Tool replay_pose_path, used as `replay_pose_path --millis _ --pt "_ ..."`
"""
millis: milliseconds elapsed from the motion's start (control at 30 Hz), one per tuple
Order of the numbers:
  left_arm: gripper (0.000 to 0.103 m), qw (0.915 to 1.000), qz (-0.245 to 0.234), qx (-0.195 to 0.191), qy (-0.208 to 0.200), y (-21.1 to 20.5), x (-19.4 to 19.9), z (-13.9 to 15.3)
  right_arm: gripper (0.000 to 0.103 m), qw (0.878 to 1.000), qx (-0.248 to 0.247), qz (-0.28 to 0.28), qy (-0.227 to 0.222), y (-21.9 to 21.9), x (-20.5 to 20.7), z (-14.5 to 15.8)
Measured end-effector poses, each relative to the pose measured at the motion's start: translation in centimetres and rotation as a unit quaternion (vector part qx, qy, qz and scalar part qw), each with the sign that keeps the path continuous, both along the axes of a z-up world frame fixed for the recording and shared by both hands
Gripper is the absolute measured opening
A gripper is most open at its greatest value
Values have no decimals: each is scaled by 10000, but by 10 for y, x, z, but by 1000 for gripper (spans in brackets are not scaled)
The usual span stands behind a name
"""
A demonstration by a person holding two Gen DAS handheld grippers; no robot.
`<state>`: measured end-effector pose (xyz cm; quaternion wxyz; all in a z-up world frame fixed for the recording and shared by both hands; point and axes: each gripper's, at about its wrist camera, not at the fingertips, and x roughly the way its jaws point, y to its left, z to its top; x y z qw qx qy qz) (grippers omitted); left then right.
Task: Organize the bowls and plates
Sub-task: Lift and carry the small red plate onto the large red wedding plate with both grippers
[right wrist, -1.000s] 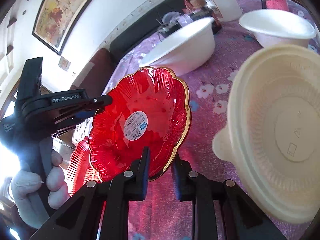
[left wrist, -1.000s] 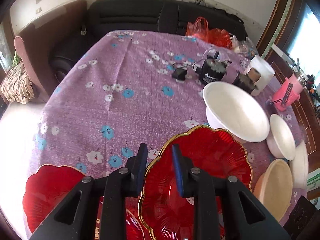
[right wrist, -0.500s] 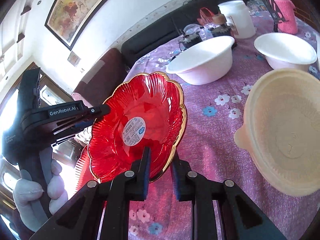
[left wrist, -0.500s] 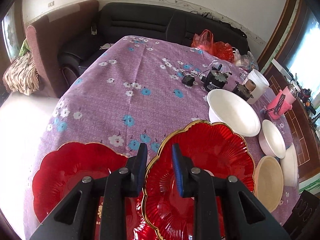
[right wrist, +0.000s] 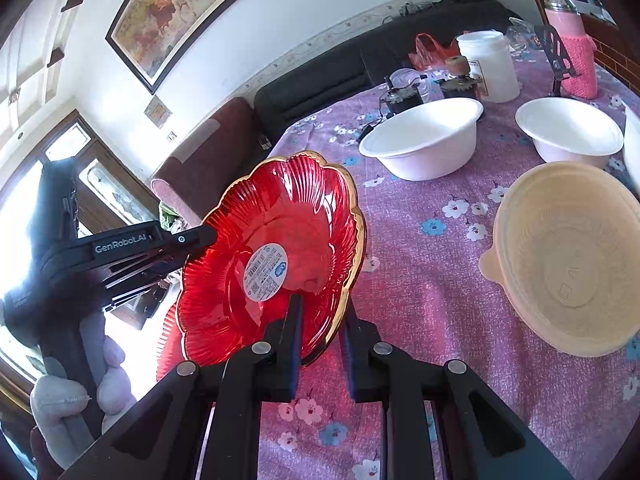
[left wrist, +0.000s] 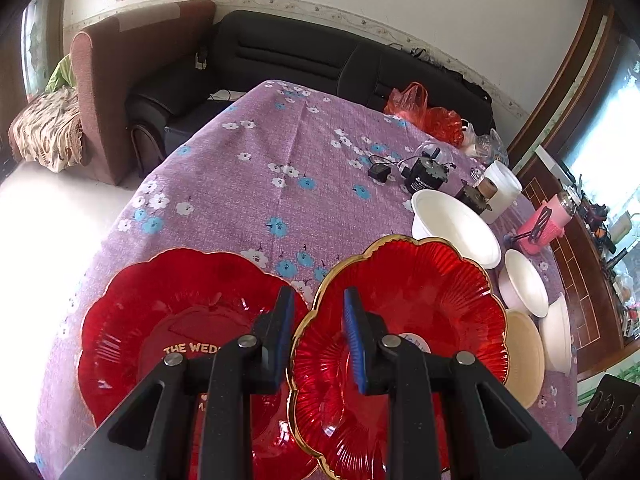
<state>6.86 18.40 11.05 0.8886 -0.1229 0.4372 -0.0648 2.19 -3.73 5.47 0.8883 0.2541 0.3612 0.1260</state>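
- Left wrist view looks down on a table (left wrist: 248, 184) under a purple cloth with white and blue flowers.
- One red plate (left wrist: 168, 320) with a gold rim and gold lettering lies flat on the cloth at the near edge.
- A second red scalloped plate (right wrist: 280, 248) is lifted and tilted above the cloth, its sticker facing the right wrist camera; from the left wrist it overlaps the flat plate's right side.
- Beyond it stand a large white bowl (right wrist: 424, 140), a smaller white bowl (right wrist: 568, 132) and a cream bowl (right wrist: 568, 264), each apart from the others.
- The right gripper (right wrist: 319, 332) is clenched on the lifted plate's near rim.
- The left gripper (left wrist: 318, 338) has its jaws parted on either side of that plate's left rim, not pressing it.
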Motion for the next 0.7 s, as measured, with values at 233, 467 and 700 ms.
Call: replay_pose_path --millis 233,467,700 --pt "24 9995 275 -118 -72 32 -19 5 19 9996 -128 233 -114 23 -5 13" --pt "24 9978 607 -249 -93 73 -36 3 19 9979 -281 575 -74 58 -2 15" --pt "24 9959 861 -275 -46 103 -46 -8 19 9955 -433 839 14 87 5 11"
